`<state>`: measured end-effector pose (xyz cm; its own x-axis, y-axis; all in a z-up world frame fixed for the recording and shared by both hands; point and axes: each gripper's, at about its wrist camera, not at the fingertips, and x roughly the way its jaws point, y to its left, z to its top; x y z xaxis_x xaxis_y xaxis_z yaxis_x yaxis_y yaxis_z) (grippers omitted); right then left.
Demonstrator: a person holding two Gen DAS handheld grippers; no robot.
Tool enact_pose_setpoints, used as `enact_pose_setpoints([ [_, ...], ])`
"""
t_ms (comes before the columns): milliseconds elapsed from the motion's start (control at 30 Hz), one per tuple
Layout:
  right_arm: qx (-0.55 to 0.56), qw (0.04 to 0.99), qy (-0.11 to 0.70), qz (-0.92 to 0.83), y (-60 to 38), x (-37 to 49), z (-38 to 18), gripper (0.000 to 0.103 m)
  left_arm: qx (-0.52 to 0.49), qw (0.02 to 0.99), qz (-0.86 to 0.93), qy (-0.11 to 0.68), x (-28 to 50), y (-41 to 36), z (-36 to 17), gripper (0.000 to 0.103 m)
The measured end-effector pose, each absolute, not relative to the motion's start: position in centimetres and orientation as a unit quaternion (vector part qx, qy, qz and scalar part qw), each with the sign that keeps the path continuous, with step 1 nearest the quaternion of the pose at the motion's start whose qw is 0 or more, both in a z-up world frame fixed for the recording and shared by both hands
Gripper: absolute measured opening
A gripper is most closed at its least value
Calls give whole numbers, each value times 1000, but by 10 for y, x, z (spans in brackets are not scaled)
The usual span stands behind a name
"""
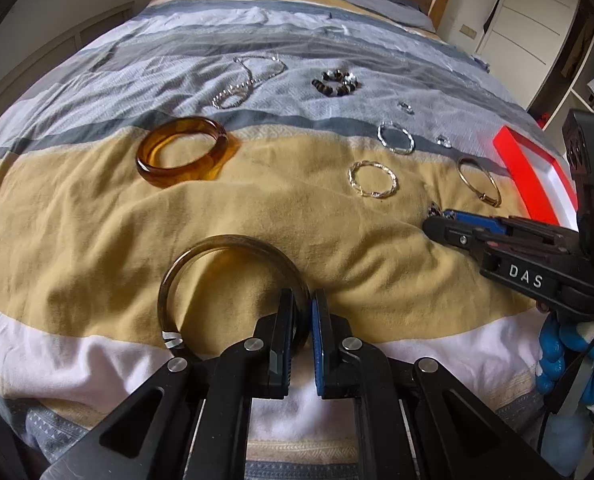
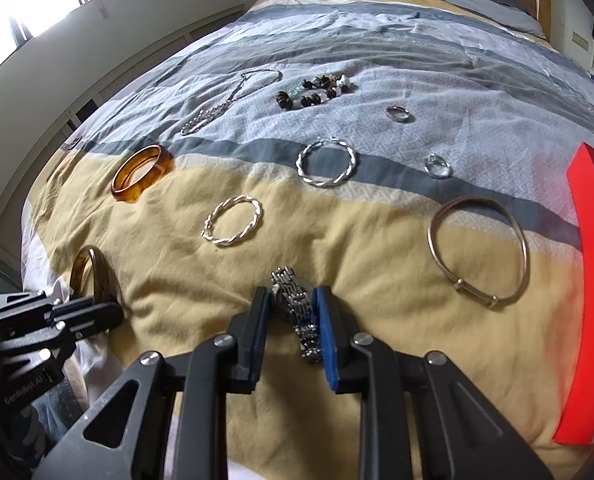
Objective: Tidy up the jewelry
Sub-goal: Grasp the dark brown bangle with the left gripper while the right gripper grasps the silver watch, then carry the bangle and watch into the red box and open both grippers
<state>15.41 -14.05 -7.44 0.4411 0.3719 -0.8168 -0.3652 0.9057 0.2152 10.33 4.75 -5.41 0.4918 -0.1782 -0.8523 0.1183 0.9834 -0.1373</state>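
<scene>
Left hand-held gripper (image 1: 304, 312) clamped on the rim of a dark amber bangle (image 1: 201, 256), ring tilted up off the bedspread (image 1: 97, 240), its opening facing the camera, most of the hoop out to the left of the pads. Right hand-held gripper (image 2: 290, 312) nearly closed around a silver link watch (image 2: 297, 312) — case between the blue pads, band running lengthwise along the fingers, from near the camera out past the tips. Whether the pads actually press on the watch: cannot tell.

Spread on the bed beyond: a lighter amber bangle (image 2: 141, 178) lying flat, far left; two twisted silver hoops (image 2: 233, 222) (image 2: 325, 162), flat, one behind the other; a thin gold bangle (image 2: 479, 248) to the right, long axis pointing away from the camera, clasp at its near end. Further back, a silver chain (image 2: 225, 104) running diagonally, a beaded bracelet (image 2: 313, 88) bunched beside it, and two small rings (image 2: 397, 113) (image 2: 437, 166).

At the right edge, a red box (image 2: 589, 280) with a white interior — contents out of sight.
</scene>
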Motion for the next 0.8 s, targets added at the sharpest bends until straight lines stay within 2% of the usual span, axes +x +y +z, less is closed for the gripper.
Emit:
enact_pose_setpoints([
  [400, 38, 876, 433, 209, -179, 98, -25, 22, -16, 881, -121, 457, 84, 17, -6, 8],
  [800, 81, 913, 381, 123, -311, 65, 15, 22, 22, 871, -234, 432, 95, -110, 39, 8],
])
